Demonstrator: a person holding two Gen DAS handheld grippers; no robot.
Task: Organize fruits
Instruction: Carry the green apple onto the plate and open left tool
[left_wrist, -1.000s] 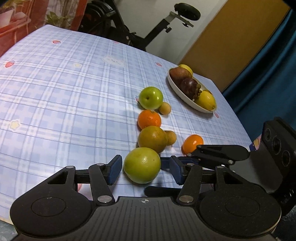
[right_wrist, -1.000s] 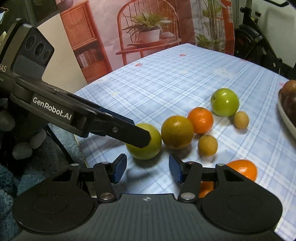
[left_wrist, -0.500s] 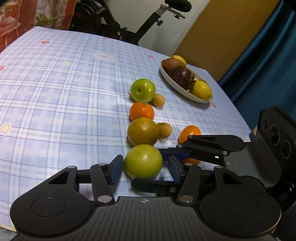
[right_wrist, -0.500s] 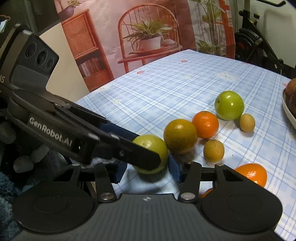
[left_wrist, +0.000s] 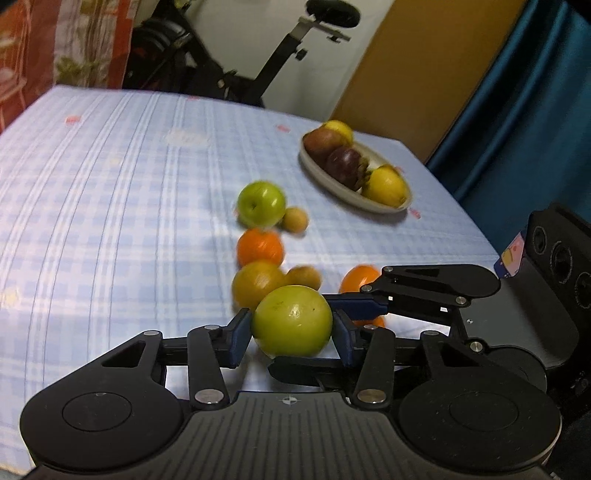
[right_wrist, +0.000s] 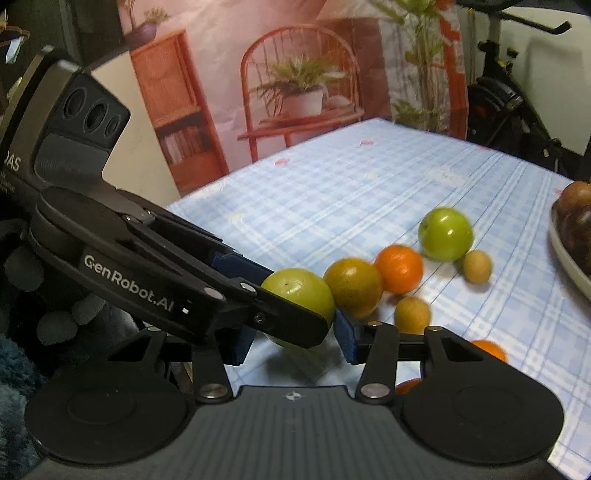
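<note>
Though cropped elsewhere, whole fruit bowl (left_wrist: 354, 192) leftward.

Dim indoor light, motion-blurred fruit, fisheye bending at edges, soft shadows underneath.

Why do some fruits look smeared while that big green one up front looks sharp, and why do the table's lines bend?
Left wrist view: the green fruit between the left tool's closing pads is crisp, while the loose fruits behind are motion-blurred; the fisheye lens curves the checked tablecloth. Right wrist view: the same blur on the orange, and dim indoor light.
</note>
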